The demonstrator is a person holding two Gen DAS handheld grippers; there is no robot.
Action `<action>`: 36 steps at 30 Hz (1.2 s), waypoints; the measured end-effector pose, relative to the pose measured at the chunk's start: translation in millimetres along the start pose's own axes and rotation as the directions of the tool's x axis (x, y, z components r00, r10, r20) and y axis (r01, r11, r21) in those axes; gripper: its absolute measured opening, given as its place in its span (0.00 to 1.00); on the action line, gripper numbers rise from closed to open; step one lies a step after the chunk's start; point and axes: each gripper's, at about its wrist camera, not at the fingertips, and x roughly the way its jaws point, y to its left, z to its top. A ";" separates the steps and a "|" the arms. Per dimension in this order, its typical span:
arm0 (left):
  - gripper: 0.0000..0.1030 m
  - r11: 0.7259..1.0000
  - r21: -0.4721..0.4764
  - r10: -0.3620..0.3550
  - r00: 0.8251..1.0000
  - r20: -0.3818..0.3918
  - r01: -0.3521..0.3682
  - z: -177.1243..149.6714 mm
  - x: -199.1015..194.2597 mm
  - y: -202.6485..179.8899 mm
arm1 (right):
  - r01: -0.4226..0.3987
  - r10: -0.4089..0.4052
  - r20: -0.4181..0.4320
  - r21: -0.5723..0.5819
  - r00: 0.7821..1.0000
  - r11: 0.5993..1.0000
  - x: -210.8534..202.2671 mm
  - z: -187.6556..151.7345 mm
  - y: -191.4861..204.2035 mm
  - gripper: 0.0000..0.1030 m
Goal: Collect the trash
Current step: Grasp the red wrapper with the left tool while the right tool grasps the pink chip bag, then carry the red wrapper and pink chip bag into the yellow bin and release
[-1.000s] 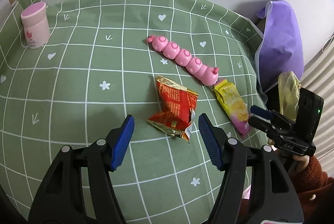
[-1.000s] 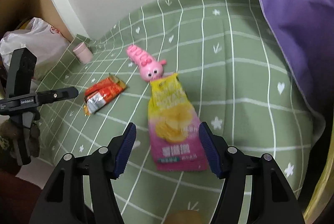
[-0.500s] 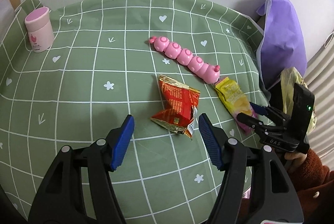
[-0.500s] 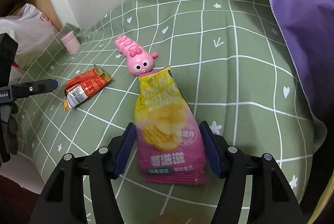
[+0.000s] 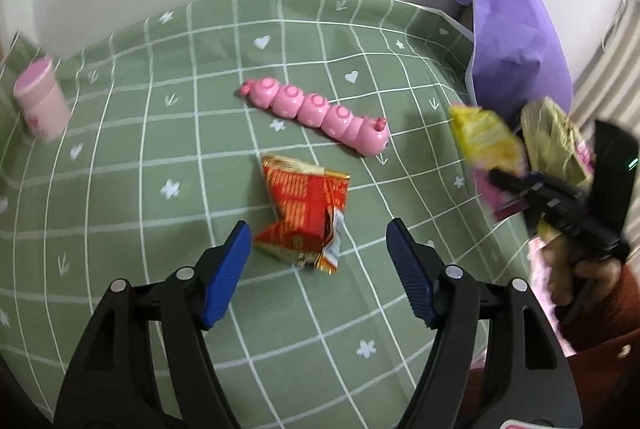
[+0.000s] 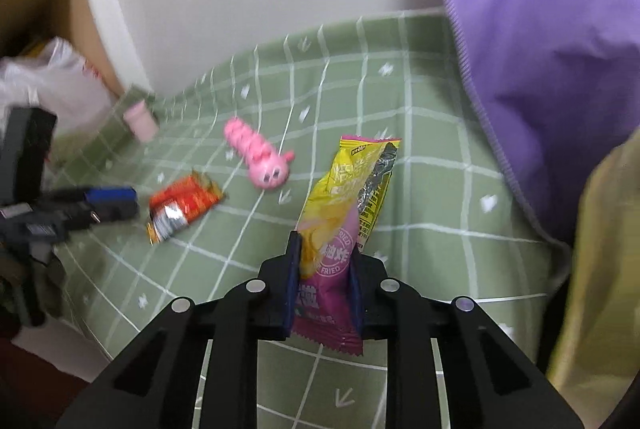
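Wrapper: crinkled red foil | chip bag: glossy, pinched flat

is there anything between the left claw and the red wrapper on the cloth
Nothing visible does. The red wrapper lies flat on the green cloth just ahead of the left claw, whose jaws are opening with only bare cloth between them. The pink caterpillar toy sits beyond the wrapper, not in the path.

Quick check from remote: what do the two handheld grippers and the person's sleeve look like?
Both the left gripper and right gripper are black frames with silver rivets and ribbed blue pads on the fingers. The sleeve is rust-red.
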 end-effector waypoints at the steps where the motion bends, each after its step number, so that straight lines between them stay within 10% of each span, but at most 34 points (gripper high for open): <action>1: 0.65 1.000 0.021 0.021 1.000 -0.001 -0.021 1.8 4.0 -2.5 | -0.002 0.002 0.009 0.014 1.000 1.000 -5.8 1.8 -1.2 0.20; 10: 0.65 0.986 0.129 0.114 0.992 -0.047 -0.107 2.5 31.3 -9.2 | 0.027 -0.028 0.024 0.022 0.999 0.999 -26.5 -0.3 1.8 0.20; 15: 0.40 0.981 0.148 0.132 0.990 -0.052 -0.123 3.6 35.0 -9.8 | 0.058 -0.059 0.032 0.028 0.998 0.998 -34.5 0.5 0.7 0.20; 26: 0.30 0.993 0.114 -0.023 0.994 0.103 0.011 51.6 -20.5 -16.4 | 0.131 -0.138 0.167 0.052 0.976 0.990 -86.5 29.0 -6.1 0.20; 36: 0.30 0.922 0.342 -0.274 0.929 0.248 0.180 149.9 -71.6 -125.9 | 0.292 -0.305 0.345 0.090 0.888 0.952 -186.1 57.8 -35.2 0.20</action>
